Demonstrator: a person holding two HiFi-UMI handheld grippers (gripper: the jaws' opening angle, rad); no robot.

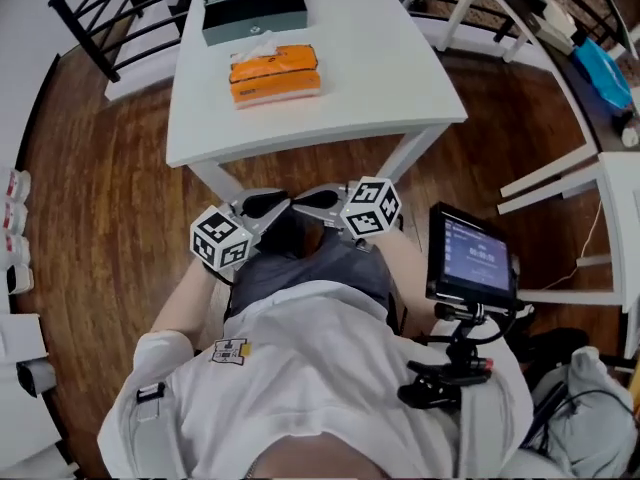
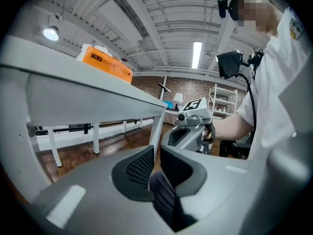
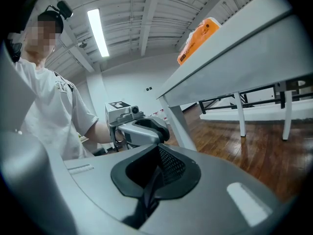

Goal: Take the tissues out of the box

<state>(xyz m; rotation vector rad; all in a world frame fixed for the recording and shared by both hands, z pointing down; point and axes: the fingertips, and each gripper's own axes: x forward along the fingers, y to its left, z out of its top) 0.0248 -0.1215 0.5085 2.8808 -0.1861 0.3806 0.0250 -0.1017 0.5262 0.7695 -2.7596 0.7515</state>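
Observation:
An orange tissue pack (image 1: 274, 72) lies on the white table (image 1: 380, 68), with a white tissue poking out of its top. Just behind it stands a dark green box (image 1: 254, 6). I hold both grippers low over my lap, in front of the table's near edge and well short of the pack. The left gripper (image 1: 262, 206) and the right gripper (image 1: 318, 204) point at each other, tips nearly touching. Each is shut with nothing in it. From below, the pack (image 2: 106, 65) shows on the tabletop in the left gripper view, and the pack (image 3: 198, 40) in the right gripper view.
A small screen on a black stand (image 1: 470, 258) sits at my right hip. White frame furniture (image 1: 560, 178) stands to the right, and black railings (image 1: 120, 8) at the back left. The table's front legs (image 1: 410, 163) rise just ahead of the grippers, over a wooden floor.

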